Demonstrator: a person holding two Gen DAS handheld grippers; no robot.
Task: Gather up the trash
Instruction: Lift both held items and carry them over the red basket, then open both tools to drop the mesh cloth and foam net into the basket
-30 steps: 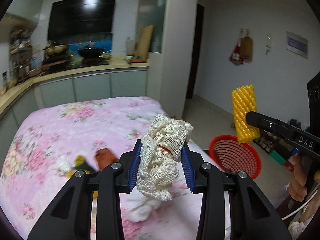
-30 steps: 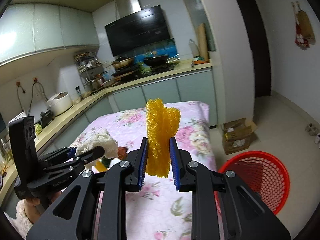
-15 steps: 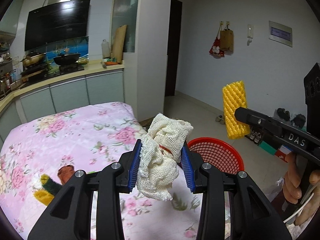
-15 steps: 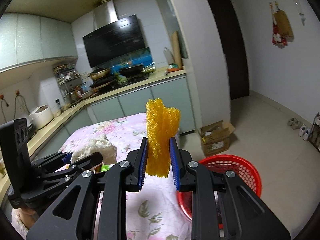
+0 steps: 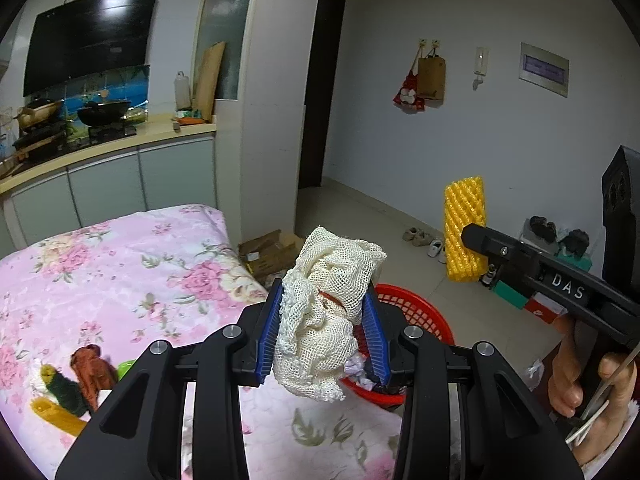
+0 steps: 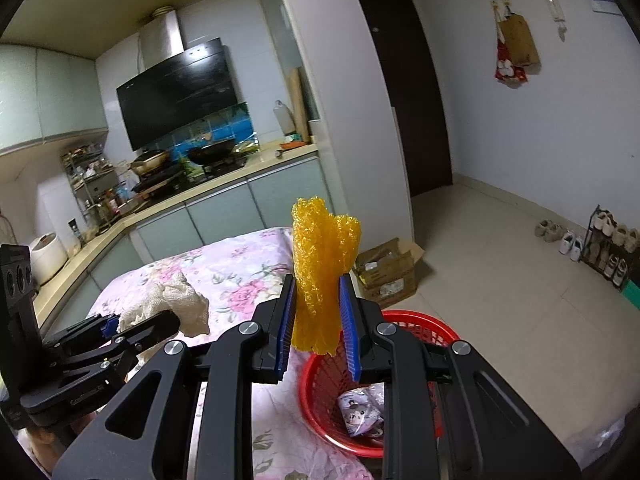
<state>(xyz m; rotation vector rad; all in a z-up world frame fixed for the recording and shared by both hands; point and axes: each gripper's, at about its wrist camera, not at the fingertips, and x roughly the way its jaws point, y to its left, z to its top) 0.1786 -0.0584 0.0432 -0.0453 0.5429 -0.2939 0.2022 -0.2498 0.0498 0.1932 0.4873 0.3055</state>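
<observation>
Red plastic basket (image 6: 400, 320) on the floor just beside the bench edge, already holding at least one crumpled wrapper (image 6: 362, 416); part of the collecting judged done. Cream mesh netting (image 5: 328, 312), bunched, pinched between the blue pads of the left gripper (image 5: 325, 332), raised above the near bench edge with the basket rim directly behind. Yellow foam net sleeve (image 6: 324, 276), upright, pinched between the pads of the right gripper (image 6: 318, 328), held over the near rim of the basket. Both pieces in the air, neither yet dropped. Left to do, by judgement: release of both over the basket, then pickup of the remaining scraps on the floral cloth of the bench (image 5: 120, 264): a brown piece (image 5: 90, 368), a dark green piece (image 5: 64, 390), a yellow piece (image 5: 56, 418), and a bit of bright green behind them, all lying close together near the left edge. Surroundings: cardboard box (image 6: 388, 272) on the floor beyond the basket, shoes (image 6: 560, 236) along the far wall, kitchen counter with wok and range hood behind. Nothing seen between the held pieces and the basket mouth; only the bench edge close by.
</observation>
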